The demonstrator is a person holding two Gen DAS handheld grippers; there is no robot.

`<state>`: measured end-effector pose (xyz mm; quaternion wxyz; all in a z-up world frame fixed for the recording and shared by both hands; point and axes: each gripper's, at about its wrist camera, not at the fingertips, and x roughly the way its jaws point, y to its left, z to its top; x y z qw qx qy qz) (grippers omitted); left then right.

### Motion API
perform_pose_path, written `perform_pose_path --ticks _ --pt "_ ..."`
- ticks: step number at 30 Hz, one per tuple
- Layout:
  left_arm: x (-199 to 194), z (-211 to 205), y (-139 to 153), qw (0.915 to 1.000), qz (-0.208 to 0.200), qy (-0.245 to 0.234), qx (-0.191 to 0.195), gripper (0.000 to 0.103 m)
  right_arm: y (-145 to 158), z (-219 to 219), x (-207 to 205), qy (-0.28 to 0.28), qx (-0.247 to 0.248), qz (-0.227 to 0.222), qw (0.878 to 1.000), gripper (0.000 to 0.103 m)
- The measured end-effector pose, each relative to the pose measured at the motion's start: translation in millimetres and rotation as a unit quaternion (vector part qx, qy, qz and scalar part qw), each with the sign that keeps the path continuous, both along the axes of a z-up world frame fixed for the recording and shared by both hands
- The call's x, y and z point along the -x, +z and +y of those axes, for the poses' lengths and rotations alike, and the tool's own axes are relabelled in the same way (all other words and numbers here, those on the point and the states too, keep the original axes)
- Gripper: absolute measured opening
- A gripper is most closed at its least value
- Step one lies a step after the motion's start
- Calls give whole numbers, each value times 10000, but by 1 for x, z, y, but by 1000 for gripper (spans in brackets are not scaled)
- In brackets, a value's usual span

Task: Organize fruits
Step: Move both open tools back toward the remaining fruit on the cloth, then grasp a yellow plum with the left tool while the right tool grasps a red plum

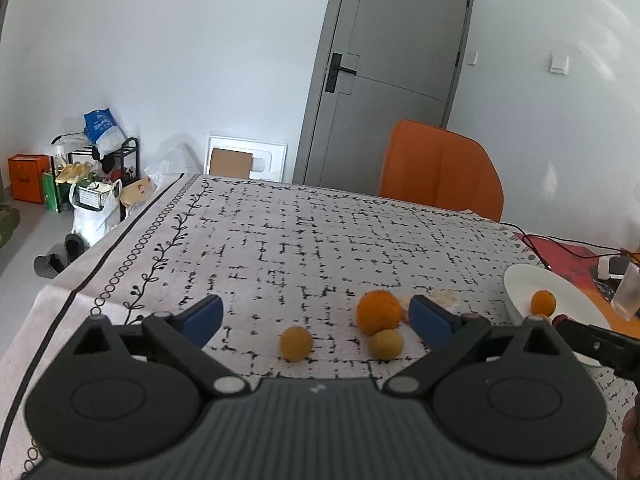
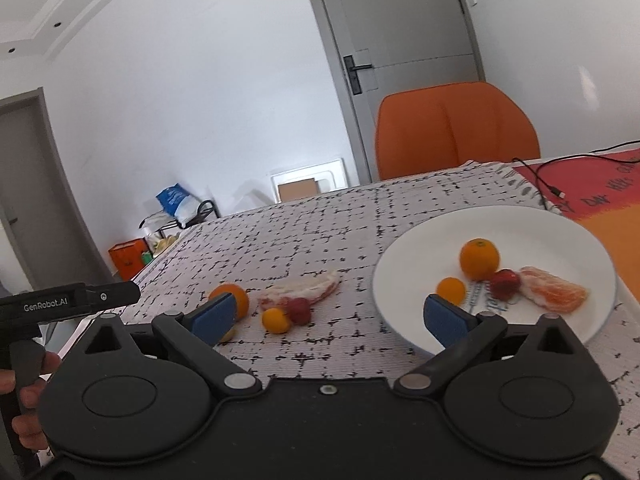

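I hold both tools angled down over the patterned tablecloth (image 1: 304, 240), one in each hand. My left gripper (image 1: 316, 318) has its blue pads spread wide and nothing between them is touched; just ahead of it on the cloth lie two small yellow fruits (image 1: 296, 343), and the large orange (image 1: 378, 312) sits right behind the nearer-right one, touching it. My right gripper (image 2: 328, 318) is likewise released, jaws wide and empty. In the right wrist view my left hand (image 2: 28, 396) shows at the edge, wrapped round its tool's handle. Beyond the right pads, on the cloth, a small red fruit (image 2: 299, 310) touches a small yellow one, with a pomelo slice (image 2: 300, 288) just behind. To the right, the white plate (image 2: 420, 240) holds an orange (image 2: 479, 259), a small orange fruit (image 2: 451, 290), a red fruit (image 2: 505, 284) and a peeled citrus segment (image 2: 554, 289). Farther off stand the orange chair (image 2: 456, 128) and the grey door (image 1: 396, 72).
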<state>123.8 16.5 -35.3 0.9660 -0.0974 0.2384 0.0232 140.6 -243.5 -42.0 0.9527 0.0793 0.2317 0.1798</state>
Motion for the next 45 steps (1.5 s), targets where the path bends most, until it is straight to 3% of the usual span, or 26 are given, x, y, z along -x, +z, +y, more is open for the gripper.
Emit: perform_pose_path --ticks 10,15,30,33,34,42,45 --pt "-11 11 -15 9997 172 49 145 81 -4 21 -10 212 155 136 9996 84" --pt "-21 11 -23 9995 279 43 172 73 -8 25 -19 272 241 214 9991 70" --pt "-44 12 -45 9977 619 -3 268 52 -21 45 -41 497 396 533 9966 56" --pt "-46 13 -48 9979 614 42 224 34 -24 48 -45 556 405 608 9958 50" --pt "-47 15 -49 9977 620 42 284 22 -25 49 -47 563 411 633 9956 49" --pt "-44 23 -46 9975 581 -9 393 22 -27 56 -56 487 448 673 9955 47" --pt "-42 26 -45 9977 539 -30 405 22 -26 57 -60 419 476 594 9962 39"
